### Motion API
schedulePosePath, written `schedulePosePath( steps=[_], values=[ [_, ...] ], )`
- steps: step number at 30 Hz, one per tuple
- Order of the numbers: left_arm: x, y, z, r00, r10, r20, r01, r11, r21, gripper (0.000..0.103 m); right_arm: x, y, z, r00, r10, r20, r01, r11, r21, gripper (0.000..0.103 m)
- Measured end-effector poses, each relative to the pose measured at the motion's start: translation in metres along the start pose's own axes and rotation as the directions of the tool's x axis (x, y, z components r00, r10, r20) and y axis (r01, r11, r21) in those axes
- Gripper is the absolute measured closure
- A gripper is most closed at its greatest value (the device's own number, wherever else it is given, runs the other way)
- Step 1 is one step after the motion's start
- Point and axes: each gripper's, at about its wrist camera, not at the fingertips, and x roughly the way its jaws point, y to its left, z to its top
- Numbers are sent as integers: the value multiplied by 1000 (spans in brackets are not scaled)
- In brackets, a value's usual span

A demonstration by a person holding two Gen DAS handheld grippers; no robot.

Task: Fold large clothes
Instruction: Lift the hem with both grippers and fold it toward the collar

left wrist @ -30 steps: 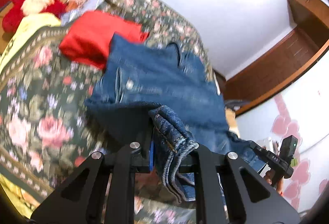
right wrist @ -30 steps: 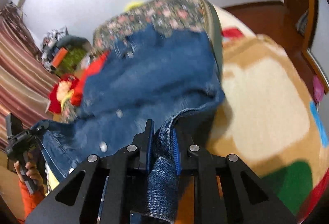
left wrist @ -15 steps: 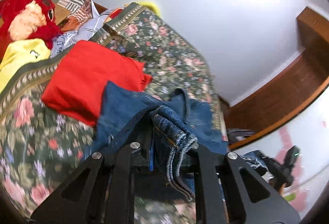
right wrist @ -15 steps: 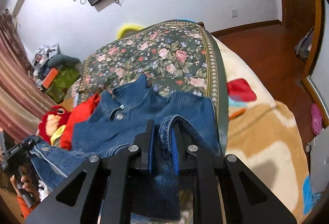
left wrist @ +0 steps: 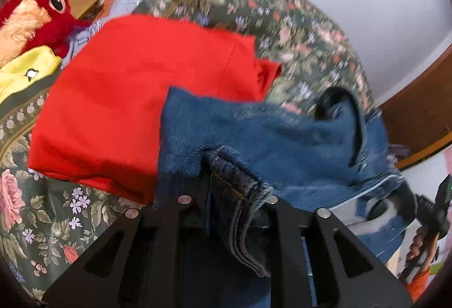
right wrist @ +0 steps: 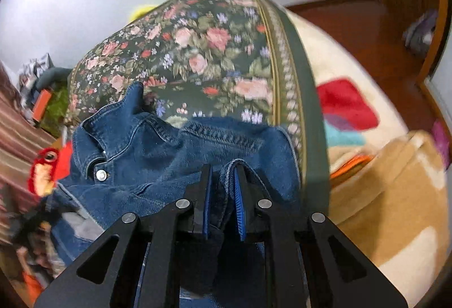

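Note:
A blue denim jacket (left wrist: 271,138) lies on the floral bedspread (left wrist: 296,34), folded over on itself. My left gripper (left wrist: 226,183) is shut on a thick seamed hem of the jacket, low over its near edge. In the right wrist view the jacket (right wrist: 158,149) shows its collar and a metal button at the left. My right gripper (right wrist: 223,183) is shut on a fold of the denim near the jacket's right edge. The right gripper and the hand holding it also show in the left wrist view (left wrist: 432,212) at the far right.
A folded red garment (left wrist: 135,99) lies next to the jacket on the left, partly under it. A red plush toy (left wrist: 36,17) and a yellow cloth (left wrist: 25,70) lie beyond. A cream patterned blanket (right wrist: 381,166) lies right of the bedspread (right wrist: 203,53). White wall behind.
Both grippers have carried the jacket's lower part forward over its upper part, toward the collar. The jacket now looks shorter and doubled, and the left gripper is closer to the red garment.

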Motion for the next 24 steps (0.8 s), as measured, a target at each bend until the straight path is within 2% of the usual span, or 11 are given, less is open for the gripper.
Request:
schedulePosePath(
  steps=[2, 3, 5, 7, 9, 13, 19, 21, 24],
  values=[
    [-3, 2, -1, 1000, -11, -11, 11, 1000, -4, 83, -7, -4, -1, 1000, 23, -1, -23, 1000, 12, 89],
    [-6, 0, 0, 1000, -11, -12, 11, 1000, -2, 81, -13, -2, -2, 1000, 4, 4, -4, 1000, 4, 85],
    [-21, -4, 3, 1000, 4, 0, -4, 1000, 24, 77, -27, 3, -3, 994, -92, 51, 94, 995, -34, 76],
    [-40, -10, 6, 999, 33, 41, -35, 998, 54, 71, -41, 10, -3, 984, -149, 95, 156, 985, -75, 75],
    [-67, -16, 8, 993, 46, 108, -56, 994, 89, 59, -58, 18, -6, 981, -160, 108, 173, 978, -118, 75],
    [-109, -26, 2, 982, 34, 184, -60, 989, 137, 53, -86, 39, -20, 976, -166, 141, 193, 959, -209, 75],
    [-134, -44, -36, 984, 25, 176, -72, 961, 268, 42, -100, 70, -64, 981, -137, 139, 177, 924, -338, 73],
    [-129, -49, -53, 987, 38, 158, -86, 947, 310, 39, -98, 76, -83, 984, -133, 119, 169, 912, -373, 67],
    [-114, -57, -77, 990, 77, 114, -115, 919, 377, 39, -84, 82, -98, 988, -128, 80, 150, 901, -407, 66]
  ],
)
